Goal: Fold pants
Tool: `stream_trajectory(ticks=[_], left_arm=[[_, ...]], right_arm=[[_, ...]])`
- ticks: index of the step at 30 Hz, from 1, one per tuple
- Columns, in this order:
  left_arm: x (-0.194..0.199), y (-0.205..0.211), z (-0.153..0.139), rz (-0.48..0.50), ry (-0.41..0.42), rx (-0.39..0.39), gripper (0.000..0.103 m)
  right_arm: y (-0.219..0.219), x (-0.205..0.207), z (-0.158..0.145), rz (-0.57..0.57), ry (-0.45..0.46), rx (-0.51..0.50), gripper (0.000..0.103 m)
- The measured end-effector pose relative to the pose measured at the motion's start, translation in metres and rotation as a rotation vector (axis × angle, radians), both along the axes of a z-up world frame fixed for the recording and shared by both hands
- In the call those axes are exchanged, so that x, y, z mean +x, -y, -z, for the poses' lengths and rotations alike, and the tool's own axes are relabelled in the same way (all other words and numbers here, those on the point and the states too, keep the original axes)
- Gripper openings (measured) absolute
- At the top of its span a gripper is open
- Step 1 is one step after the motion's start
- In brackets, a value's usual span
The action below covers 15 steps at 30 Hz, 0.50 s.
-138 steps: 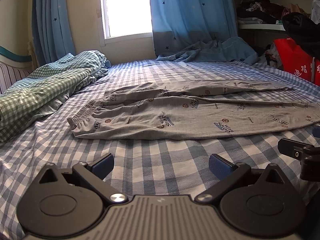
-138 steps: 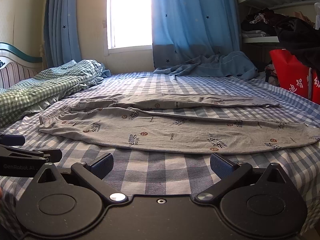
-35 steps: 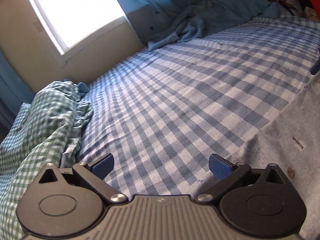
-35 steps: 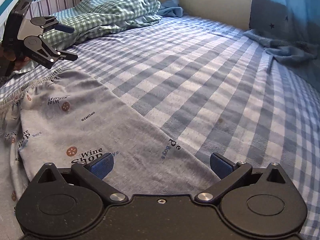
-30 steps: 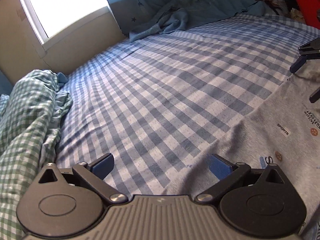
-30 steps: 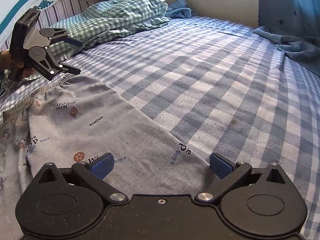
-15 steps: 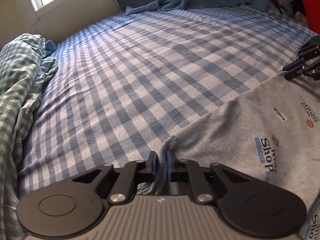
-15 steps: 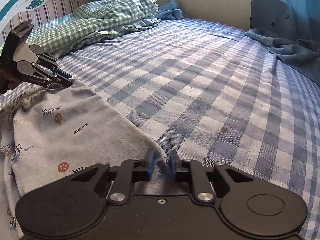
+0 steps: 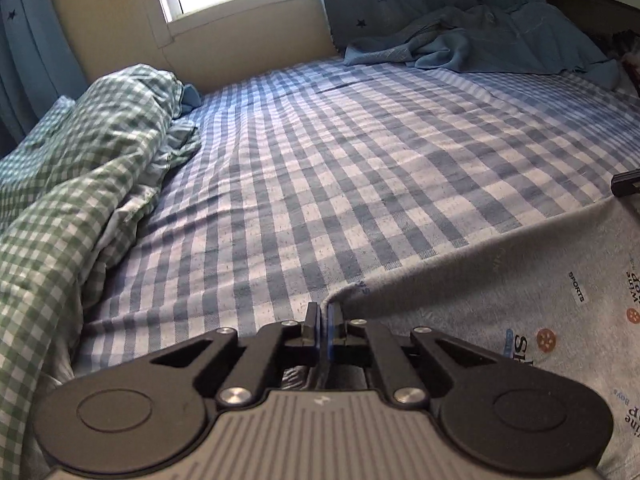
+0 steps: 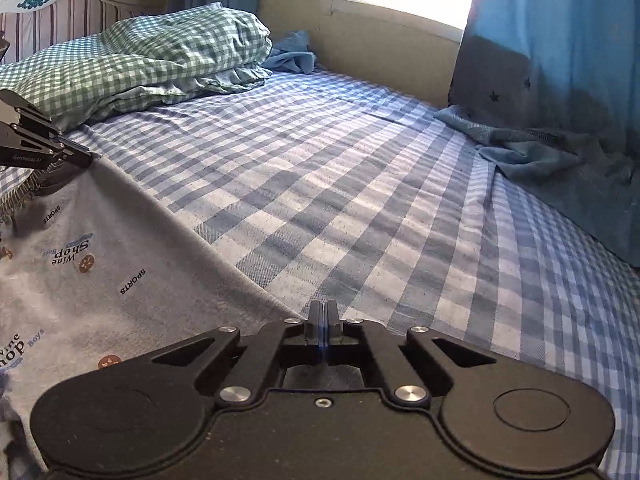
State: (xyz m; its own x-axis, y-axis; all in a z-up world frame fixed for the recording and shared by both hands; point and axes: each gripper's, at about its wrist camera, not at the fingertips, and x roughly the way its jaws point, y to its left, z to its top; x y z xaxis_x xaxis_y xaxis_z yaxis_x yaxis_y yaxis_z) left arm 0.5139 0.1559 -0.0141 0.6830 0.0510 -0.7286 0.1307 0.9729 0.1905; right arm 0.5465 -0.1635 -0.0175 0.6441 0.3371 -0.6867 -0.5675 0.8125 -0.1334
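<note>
Now both grippers pinch the far edge of the grey printed pants (image 9: 520, 300) spread on the checked bed sheet (image 9: 360, 168). Left gripper (image 9: 322, 312) clamps the fabric at the waistband end, toward the green checked quilt (image 9: 72, 184); right gripper (image 10: 323, 310) clamps the same edge further along, its jaws fully together.
</note>
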Motion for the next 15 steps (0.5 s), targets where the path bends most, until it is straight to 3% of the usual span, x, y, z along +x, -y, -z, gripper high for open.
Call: stream_trajectory(ticks=[4,8,9,10,11,13,14,15], left_arm=[[0.008,-0.002,0.024,-0.022,-0.040,-0.005,0.002],[0.004,-0.010,0.020,-0.022,-0.032,-0.068,0.005],[0.004,-0.014,0.017,-0.014,-0.033,-0.086,0.011],[0.003,-0.017,0.014,-0.009,-0.026,-0.096,0.014],[0.002,-0.020,0.011,-0.002,-0.019,-0.109,0.019],[0.000,-0.024,0.006,0.012,0.001,-0.126,0.048],[-0.001,-0.025,0.004,0.023,0.012,-0.127,0.057],[-0.002,-0.026,0.004,0.033,0.020,-0.121,0.068]], right_arm=[[-0.004,0.008,0.025,0.023,-0.051,-0.024,0.000],[0.003,0.007,0.021,0.006,-0.066,0.036,0.000],[0.006,0.007,0.017,-0.001,-0.068,0.051,0.006],[0.009,0.006,0.012,-0.013,-0.071,0.066,0.018],[0.010,0.006,0.008,-0.030,-0.074,0.083,0.022],[0.012,0.004,0.000,-0.065,-0.075,0.110,0.038],[0.012,0.004,-0.002,-0.078,-0.078,0.118,0.044],[0.012,0.005,-0.003,-0.093,-0.087,0.121,0.057]])
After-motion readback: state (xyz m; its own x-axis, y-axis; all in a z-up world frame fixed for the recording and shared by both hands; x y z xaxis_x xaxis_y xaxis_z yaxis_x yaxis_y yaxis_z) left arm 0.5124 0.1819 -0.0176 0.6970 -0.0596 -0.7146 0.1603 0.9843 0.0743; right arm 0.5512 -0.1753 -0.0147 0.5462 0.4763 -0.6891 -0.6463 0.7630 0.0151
